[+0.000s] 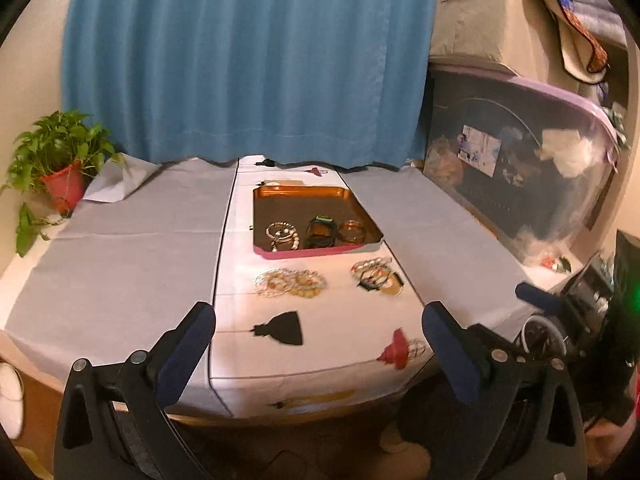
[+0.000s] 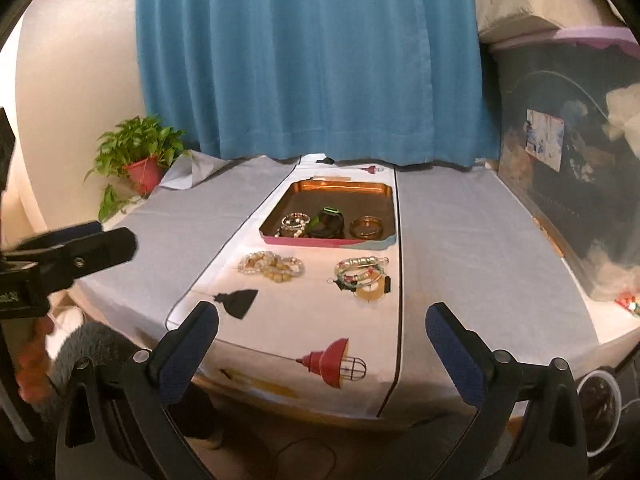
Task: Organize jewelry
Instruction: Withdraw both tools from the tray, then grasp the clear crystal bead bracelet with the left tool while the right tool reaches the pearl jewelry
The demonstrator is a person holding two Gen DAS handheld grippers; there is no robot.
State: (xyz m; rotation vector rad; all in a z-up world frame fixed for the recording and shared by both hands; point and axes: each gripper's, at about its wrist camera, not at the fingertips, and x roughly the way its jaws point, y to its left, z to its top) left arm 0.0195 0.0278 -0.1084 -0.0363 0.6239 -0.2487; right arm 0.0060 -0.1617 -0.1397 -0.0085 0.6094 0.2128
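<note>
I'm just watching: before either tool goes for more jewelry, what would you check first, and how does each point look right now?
1. Left tool open and empty: ok.
2. Right tool open and empty: ok.
3. Tray has free floor behind the three pieces already inside: ok.
4. Beaded pile and mixed bracelet pile on the cloth, unobstructed: ok.
5. Pieces in each pile separate, not tangled: cannot tell.
6. Tools clear of each other: ok.

A blue curtain (image 1: 240,56) filled the upper centre, a potted plant (image 1: 60,160) stood at left, and a storage bin (image 1: 520,168) sat at right.
</note>
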